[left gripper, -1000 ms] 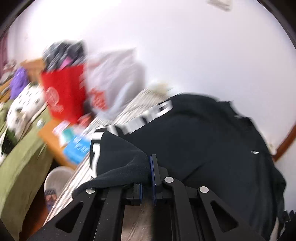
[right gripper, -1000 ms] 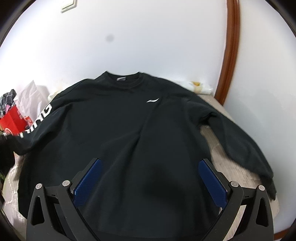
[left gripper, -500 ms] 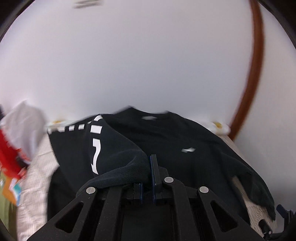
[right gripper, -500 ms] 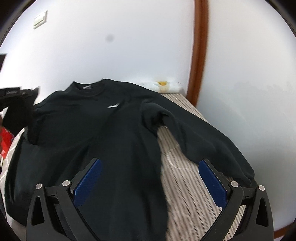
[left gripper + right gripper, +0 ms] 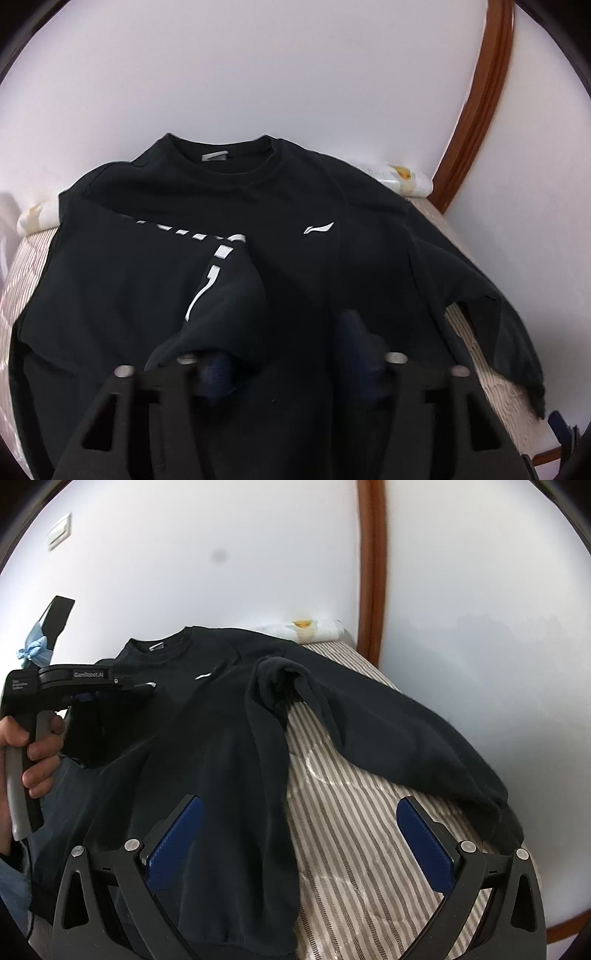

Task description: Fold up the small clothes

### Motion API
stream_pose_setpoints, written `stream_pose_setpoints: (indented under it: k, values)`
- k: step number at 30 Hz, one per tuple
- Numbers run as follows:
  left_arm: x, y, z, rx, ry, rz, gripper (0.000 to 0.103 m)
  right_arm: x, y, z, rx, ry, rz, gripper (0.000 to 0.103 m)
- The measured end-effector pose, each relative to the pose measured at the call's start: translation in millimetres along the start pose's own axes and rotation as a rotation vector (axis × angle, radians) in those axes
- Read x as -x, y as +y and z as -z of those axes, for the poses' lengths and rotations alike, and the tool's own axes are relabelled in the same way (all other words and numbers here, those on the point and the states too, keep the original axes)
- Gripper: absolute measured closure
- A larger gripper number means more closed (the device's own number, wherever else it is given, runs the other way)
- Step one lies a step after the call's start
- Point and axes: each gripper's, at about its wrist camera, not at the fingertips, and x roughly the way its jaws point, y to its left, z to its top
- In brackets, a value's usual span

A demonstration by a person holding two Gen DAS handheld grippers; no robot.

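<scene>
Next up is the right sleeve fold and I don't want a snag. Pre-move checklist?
1. Left gripper open: ok, jaws apart.
2. Left sleeve free of the left gripper: not ok, the cuff drapes over one finger.
3. Left sleeve laid across the sweatshirt: ok, the white lettering lies over the chest.
4. Right gripper open and empty: ok, jaws wide apart over the hem edge and the mattress.
5. Right sleeve flat: not ok, it is bunched at the shoulder.
6. Right cuff in view: ok, beyond the right gripper's outer finger.
</scene>
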Motion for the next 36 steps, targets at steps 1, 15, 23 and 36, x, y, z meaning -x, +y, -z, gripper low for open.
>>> stream_pose_setpoints:
  k: [1, 15, 23, 36]
  values:
    - [6, 4, 1, 0.001, -0.012, 0.008, 0.047, 0, 7, -3, 0.016, -0.002, -0.005, 0.000]
    - [90, 178, 23, 0.135, -0.092, -0.190, 0.034, -43, 154, -48, 0.202, 0.047, -0.186, 0.022]
    - [54, 259, 33, 0.199, 0.000, -0.317, 0.033, -89, 258, -48, 0.343, 0.136, -0.325, 0.022]
    - [3, 268, 48, 0.181, 0.045, -0.316, 0.033, -109, 227, -63, 0.340, 0.052, -0.227, 0.089]
